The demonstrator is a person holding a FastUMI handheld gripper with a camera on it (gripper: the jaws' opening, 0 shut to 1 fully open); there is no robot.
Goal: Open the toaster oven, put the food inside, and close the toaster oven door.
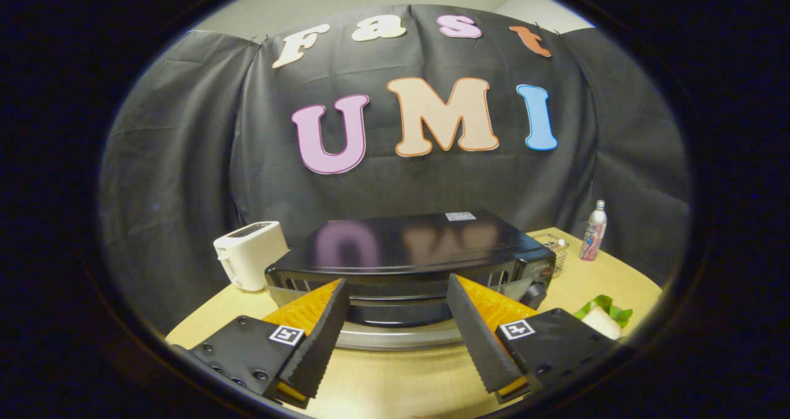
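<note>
Oven (pixel 407 252): sitting on the table (pixel 395 376) at 12 o'clock, just ahead of the fingers, black and glossy.
Door (pixel 401 311): looking shut, so opening, loading and closing are all remaining.
Food (pixel 602 317): lying at 3 o'clock, white on green.
Gripper (pixel 398 305): fingers standing apart, gripping nothing.
Toaster (pixel 250 252): standing at 10 o'clock.

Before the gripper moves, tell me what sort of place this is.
Probably a staged recording booth set up as a kitchen counter, not a real kitchen. Black cloth hangs as the wall behind a wooden table holding a toaster oven, a white toaster and a bottle. The gripper is open before the oven.
</note>
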